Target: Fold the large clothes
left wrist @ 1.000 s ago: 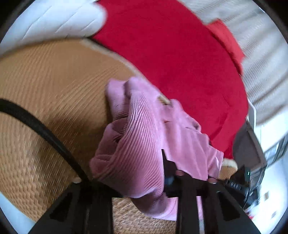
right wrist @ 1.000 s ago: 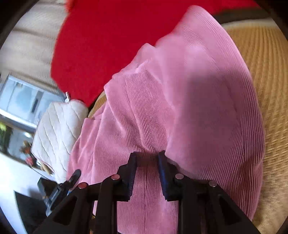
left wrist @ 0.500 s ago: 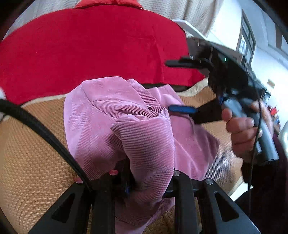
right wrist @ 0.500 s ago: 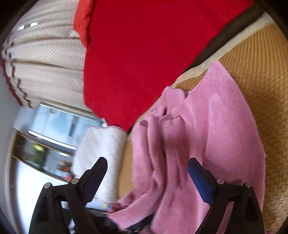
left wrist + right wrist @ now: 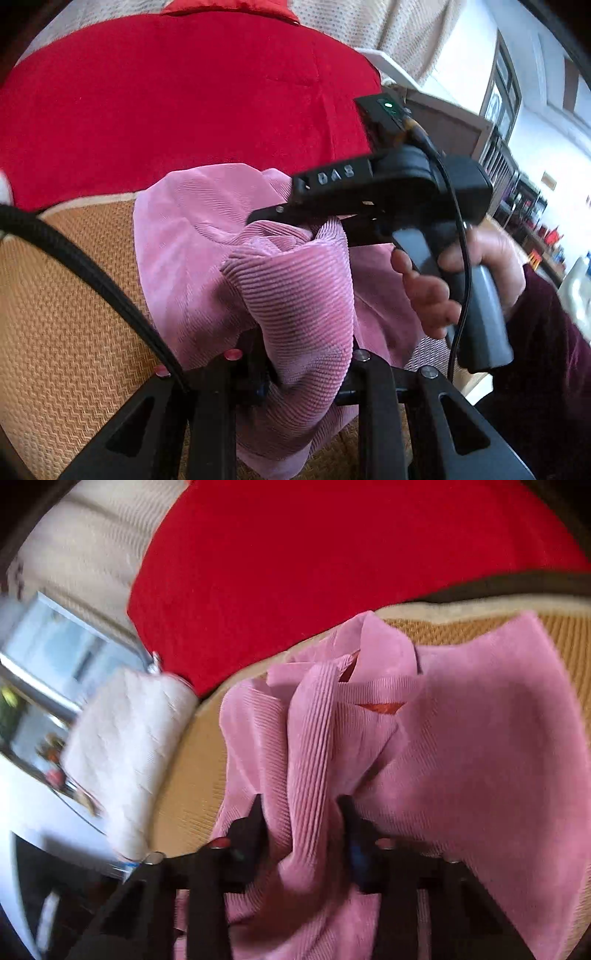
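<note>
Left wrist view: our left gripper and right gripper, jaws just closing, both pinch the pink corduroy garment; bunched grips risk crooked folds.

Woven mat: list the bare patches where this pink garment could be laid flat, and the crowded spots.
Free: the woven mat left of the pink garment, bordered by the red blanket behind. A narrower strip lies between the garment and the white cushion. Crowded: the right side, where the right gripper and left gripper both clamp bunched folds.
</note>
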`<move>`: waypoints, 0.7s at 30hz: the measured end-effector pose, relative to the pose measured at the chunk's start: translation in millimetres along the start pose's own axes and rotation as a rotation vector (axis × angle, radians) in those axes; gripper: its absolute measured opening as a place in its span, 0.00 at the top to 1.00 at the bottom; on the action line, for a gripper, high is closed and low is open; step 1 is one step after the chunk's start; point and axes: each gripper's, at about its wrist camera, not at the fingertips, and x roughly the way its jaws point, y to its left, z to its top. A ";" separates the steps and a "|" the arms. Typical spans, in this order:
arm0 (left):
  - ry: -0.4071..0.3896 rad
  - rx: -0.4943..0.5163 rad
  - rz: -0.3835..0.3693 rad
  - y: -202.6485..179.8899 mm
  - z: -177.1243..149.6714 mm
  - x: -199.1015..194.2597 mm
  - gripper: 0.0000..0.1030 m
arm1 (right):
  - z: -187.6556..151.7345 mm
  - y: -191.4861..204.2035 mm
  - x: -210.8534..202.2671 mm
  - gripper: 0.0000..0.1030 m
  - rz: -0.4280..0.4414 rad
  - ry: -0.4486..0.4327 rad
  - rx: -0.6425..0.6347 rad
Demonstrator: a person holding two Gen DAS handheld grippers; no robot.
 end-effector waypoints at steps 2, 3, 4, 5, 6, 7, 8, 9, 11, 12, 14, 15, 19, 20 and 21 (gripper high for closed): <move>-0.011 -0.012 -0.009 4.1 0.8 -6.2 0.77 | -0.6 12.8 -10.4 0.70 -0.050 -0.043 -0.055; -0.017 -0.002 -0.003 4.1 1.9 -9.6 0.78 | -1.0 20.5 -13.8 0.70 -0.061 -0.064 -0.077; -0.017 0.007 0.003 5.3 2.4 -10.6 0.78 | -0.9 23.8 -20.1 0.70 -0.048 -0.077 -0.089; -0.017 0.007 0.005 6.3 1.1 -13.3 0.78 | 0.0 22.0 -24.6 0.67 -0.020 -0.072 -0.081; -0.020 -0.005 0.001 10.2 1.4 -16.6 0.78 | 0.2 19.0 -29.5 0.64 0.009 -0.057 -0.053; -0.027 -0.019 -0.004 13.4 2.4 -19.8 0.78 | -1.9 9.6 -34.8 0.43 0.040 -0.043 -0.008; -0.039 -0.034 -0.004 16.0 2.3 -25.7 0.78 | 1.1 -3.7 -41.6 0.21 0.082 -0.044 0.051; -0.055 -0.047 -0.001 20.2 1.8 -31.8 0.79 | -1.2 -12.7 -48.5 0.19 0.133 -0.060 0.090; -0.075 -0.055 0.007 25.3 0.5 -41.3 0.79 | -0.2 -16.4 -49.8 0.19 0.244 -0.064 0.143; -0.080 -0.050 0.016 26.8 -2.0 -44.8 0.79 | -0.5 -17.8 -50.9 0.19 0.278 -0.063 0.165; -0.079 -0.031 0.030 26.0 -6.8 -48.4 0.79 | -3.3 -15.4 -48.6 0.19 0.321 -0.051 0.177; -0.076 -0.025 0.033 25.1 -9.0 -48.1 0.79 | -3.1 -10.6 -44.9 0.19 0.332 -0.039 0.173; -0.058 0.008 0.037 12.5 -15.0 -53.2 0.79 | -0.5 8.3 -31.5 0.19 0.303 -0.026 0.148; -0.057 0.010 0.034 11.6 -16.8 -53.6 0.79 | 0.1 12.3 -26.7 0.19 0.288 -0.019 0.144; -0.055 0.015 0.034 8.1 -15.7 -52.4 0.79 | 0.5 13.3 -18.3 0.19 0.281 -0.007 0.149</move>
